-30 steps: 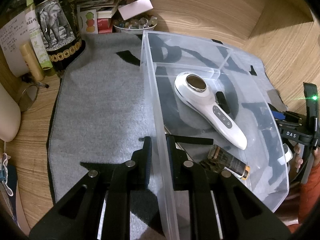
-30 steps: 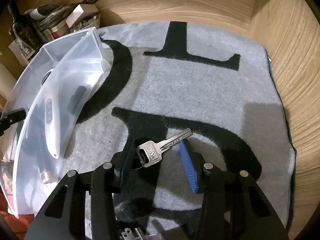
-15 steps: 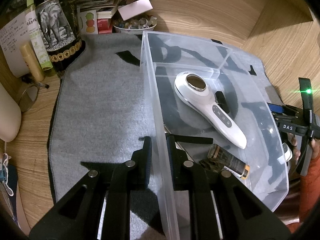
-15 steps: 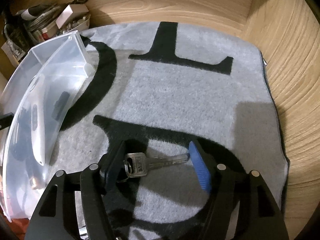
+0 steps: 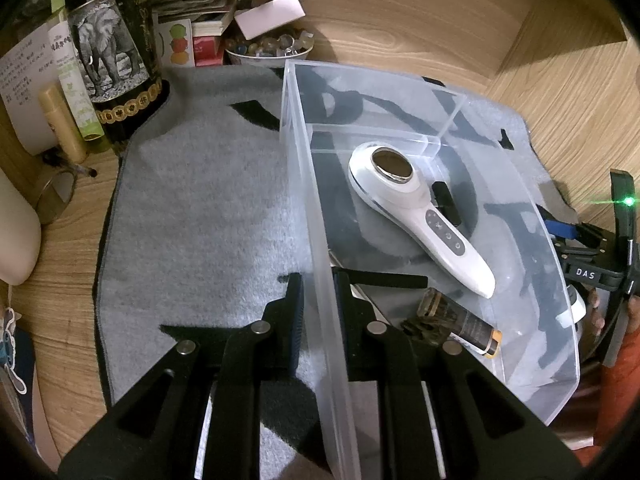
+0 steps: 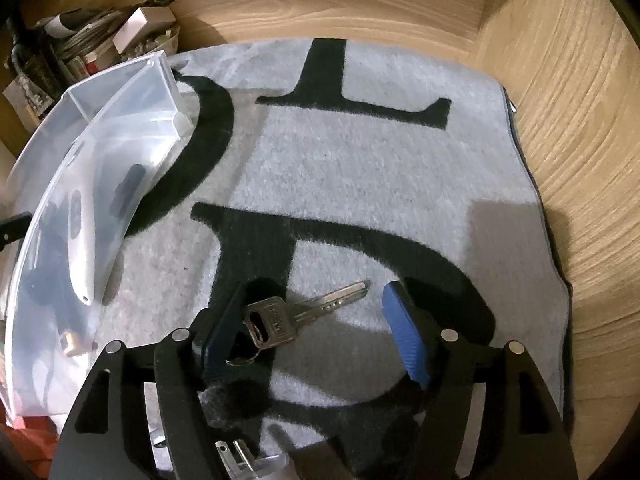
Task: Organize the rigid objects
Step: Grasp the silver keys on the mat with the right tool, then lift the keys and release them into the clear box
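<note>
My left gripper [image 5: 319, 292] is shut on the near left wall of a clear plastic bin [image 5: 310, 184]. In the bin lie a white handheld device [image 5: 416, 204], a small black piece [image 5: 446, 202] and a dark tube with an orange end [image 5: 460, 322]. My right gripper [image 6: 316, 316] is open and low over the grey mat [image 6: 360, 184]. A silver key [image 6: 296, 316] on a ring lies on the mat between its fingers, close to the left one. The bin [image 6: 80, 200] stands to the left in the right wrist view.
Bottles with an elephant label [image 5: 108, 56], a cream tube [image 5: 62, 124], books and a bowl of small items [image 5: 268, 46] crowd the back left. Wooden walls [image 6: 560, 120] enclose the mat at the back and right. A white plug [image 6: 248, 460] lies under the right gripper.
My right gripper has moved around the key, which now lies between its fingers near the left one. My left gripper has kept its hold on the bin wall.
</note>
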Demonstrator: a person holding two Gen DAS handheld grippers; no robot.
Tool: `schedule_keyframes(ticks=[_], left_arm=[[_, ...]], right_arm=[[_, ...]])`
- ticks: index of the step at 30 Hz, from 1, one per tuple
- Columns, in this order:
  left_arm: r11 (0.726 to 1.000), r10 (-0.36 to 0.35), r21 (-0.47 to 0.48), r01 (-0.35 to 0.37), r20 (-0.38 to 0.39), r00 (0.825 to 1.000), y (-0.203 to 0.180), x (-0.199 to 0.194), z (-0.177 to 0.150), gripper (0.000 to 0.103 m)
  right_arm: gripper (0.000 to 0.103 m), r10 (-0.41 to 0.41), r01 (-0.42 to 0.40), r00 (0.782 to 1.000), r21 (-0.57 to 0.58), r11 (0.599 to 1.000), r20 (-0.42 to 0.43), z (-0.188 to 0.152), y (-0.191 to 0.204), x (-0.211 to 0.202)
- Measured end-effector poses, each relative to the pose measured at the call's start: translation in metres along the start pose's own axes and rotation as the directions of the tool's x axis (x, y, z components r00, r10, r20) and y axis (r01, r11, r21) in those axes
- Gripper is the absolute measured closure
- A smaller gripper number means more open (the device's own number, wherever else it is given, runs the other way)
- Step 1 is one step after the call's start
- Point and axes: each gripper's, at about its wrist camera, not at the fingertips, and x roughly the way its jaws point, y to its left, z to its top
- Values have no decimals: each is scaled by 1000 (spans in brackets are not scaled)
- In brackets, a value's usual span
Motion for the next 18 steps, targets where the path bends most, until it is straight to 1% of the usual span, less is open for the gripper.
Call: schedule_keyframes(ticks=[2, 3, 4, 10, 18], left_arm=[[1000, 1, -1, -1, -3, 1000, 0, 0, 0, 89], [1000, 0, -1, 0, -3, 1000, 0, 0, -1, 89], [1000, 2, -1, -2, -3, 1000, 0, 0, -1, 89], [1000, 1, -9, -1, 0, 1000, 1, -1, -1, 89], [1000, -1, -25, 1, 8, 1000, 1, -3, -3, 89]], right_arm=[[36, -7, 7, 1000, 1, 1000, 13, -1, 1, 1], [43, -10, 10, 1000, -2, 1000, 17, 1, 2, 2], [44, -9, 9, 1000, -9, 1000, 19, 1, 3, 1], [44, -7, 6, 999, 9, 1000, 34, 6, 4, -2], [44, -4, -1, 991, 34, 999, 137, 23, 3, -32]])
